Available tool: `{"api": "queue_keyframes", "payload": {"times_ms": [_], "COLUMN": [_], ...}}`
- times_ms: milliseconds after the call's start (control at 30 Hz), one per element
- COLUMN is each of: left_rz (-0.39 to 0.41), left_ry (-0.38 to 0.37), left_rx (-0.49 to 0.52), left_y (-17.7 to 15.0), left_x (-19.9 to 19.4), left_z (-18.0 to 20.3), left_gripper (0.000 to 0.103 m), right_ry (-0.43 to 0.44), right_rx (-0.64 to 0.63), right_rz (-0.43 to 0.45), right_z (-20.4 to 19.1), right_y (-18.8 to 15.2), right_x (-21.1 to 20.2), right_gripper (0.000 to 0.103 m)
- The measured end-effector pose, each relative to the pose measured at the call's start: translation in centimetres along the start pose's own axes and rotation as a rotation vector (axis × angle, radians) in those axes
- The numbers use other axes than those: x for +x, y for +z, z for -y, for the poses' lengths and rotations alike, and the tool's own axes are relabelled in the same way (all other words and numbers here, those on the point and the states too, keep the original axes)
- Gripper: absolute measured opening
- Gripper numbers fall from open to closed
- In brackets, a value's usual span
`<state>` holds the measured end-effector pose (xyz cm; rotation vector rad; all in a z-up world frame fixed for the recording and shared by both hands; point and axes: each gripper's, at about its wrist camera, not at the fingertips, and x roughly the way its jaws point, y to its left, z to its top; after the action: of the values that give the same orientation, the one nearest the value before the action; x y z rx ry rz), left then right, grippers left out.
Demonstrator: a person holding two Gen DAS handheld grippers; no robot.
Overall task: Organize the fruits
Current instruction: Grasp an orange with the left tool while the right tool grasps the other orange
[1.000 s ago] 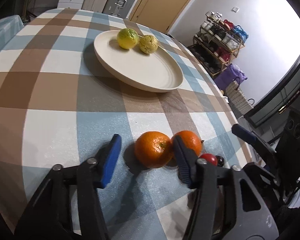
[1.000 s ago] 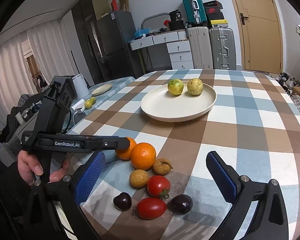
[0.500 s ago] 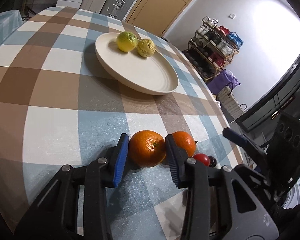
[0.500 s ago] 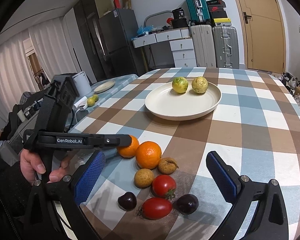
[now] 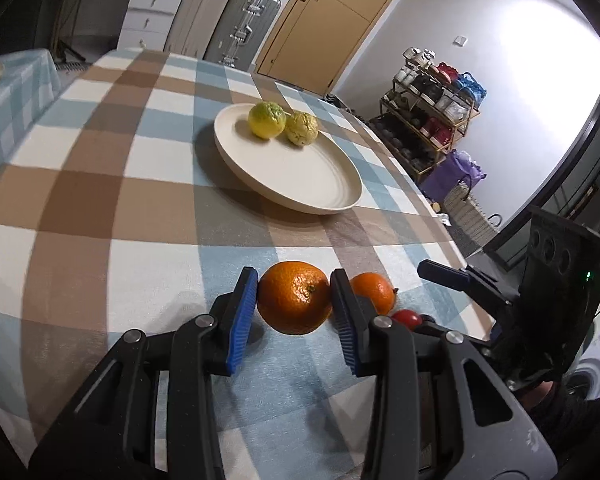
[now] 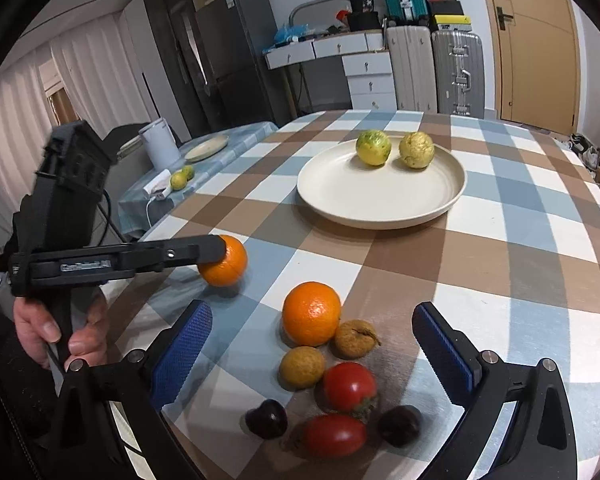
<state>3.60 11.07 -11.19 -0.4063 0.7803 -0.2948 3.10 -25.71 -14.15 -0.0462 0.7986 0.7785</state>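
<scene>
1. The step in hand is the pick of one orange (image 5: 294,298): the left gripper (image 5: 294,300) has its blue pads pressed on either side of it. In the right wrist view the same orange (image 6: 225,262) casts a shadow on the checked tablecloth (image 5: 148,216), so it looks just lifted — though whether it has fully cleared the cloth I cannot tell.

2. The right gripper (image 6: 312,344) hangs with its jaws wide apart and nothing between them, over the loose cluster near the table's edge: a second orange (image 6: 311,313), two small brown fruits (image 6: 302,366), two red tomatoes (image 6: 350,386) and two dark plums (image 6: 266,419).

3. The next move, as I judge it, is to carry the gripped orange across to the cream plate (image 5: 324,184), which is well apart, and set it on the bare part, clear of the two yellow-green fruits (image 5: 266,120) at its far side. A round fruit may roll, so a low release seems wise.

4. The left wrist view shows the grip itself — both pads meeting the peel — but hides most of the cluster behind its right finger. The right wrist view lays out the whole cluster and the person's hand (image 6: 60,324) on the left handle, yet shows only one side of the grip.
</scene>
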Motion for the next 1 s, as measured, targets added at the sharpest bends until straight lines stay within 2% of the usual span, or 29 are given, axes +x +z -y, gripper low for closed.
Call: {"api": "queue_keyframes", "payload": {"times_ms": [133,267,333,500,533,567,633,667,767,1000], "left_rz": [0.001,0.007,0.009,0.012,0.011,0.013,0.014,0.014,0.014,-0.004], "left_ry": [-0.002,0.003,0.002,0.002,0.003,0.003,-0.003,-0.005,0.0,-0.013], "left_rx": [-0.017,-0.029,-0.032,-0.047,-0.048,-0.05,-0.047,-0.044,-0.03,-0.068], "left_y": [-0.1,-0.3,-0.4,-0.8,-0.8,-0.8,-0.8,-0.7,-0.7,-0.9], "left_x": [-0.6,-1.1,-1.4,-1.8,-1.8,-1.8,-1.9,-1.9,-1.7,-1.1], "left_z": [-0.7,-1.4,-1.7,-2.5,-2.5,-2.5,-2.4,-2.4,-2.0,-2.4], "left_gripper": [0.034,0.034,0.034,0.034,0.034,0.032,0.017,0.017,0.017,0.018], "right_ry": [-0.016,-0.033,-0.052,-0.056,-0.069,-0.077,-0.109,-0.119,-0.113,-0.101], "right_rx": [-0.025,-0.049,-0.056,-0.059,-0.07,-0.077,-0.099,-0.102,-0.083,-0.079], "right_rz": [-0.037,-0.069,-0.087,-0.101,-0.107,-0.113,-0.111,-0.109,-0.107,-0.096], "right_z": [-0.7,-1.3,-1.5,-1.8,-2.0,-2.1,-2.3,-2.3,-1.8,-1.7], "right_y": [0.4,0.8,1.0,0.9,0.8,0.8,0.8,0.8,0.9,0.8], "right_x": [1.2,2.2,2.8,3.2,3.4,3.5,3.6,3.5,3.4,3.2], "right_gripper": [0.1,0.088,0.085,0.066,0.059,0.054,0.045,0.039,0.037,0.036]}}
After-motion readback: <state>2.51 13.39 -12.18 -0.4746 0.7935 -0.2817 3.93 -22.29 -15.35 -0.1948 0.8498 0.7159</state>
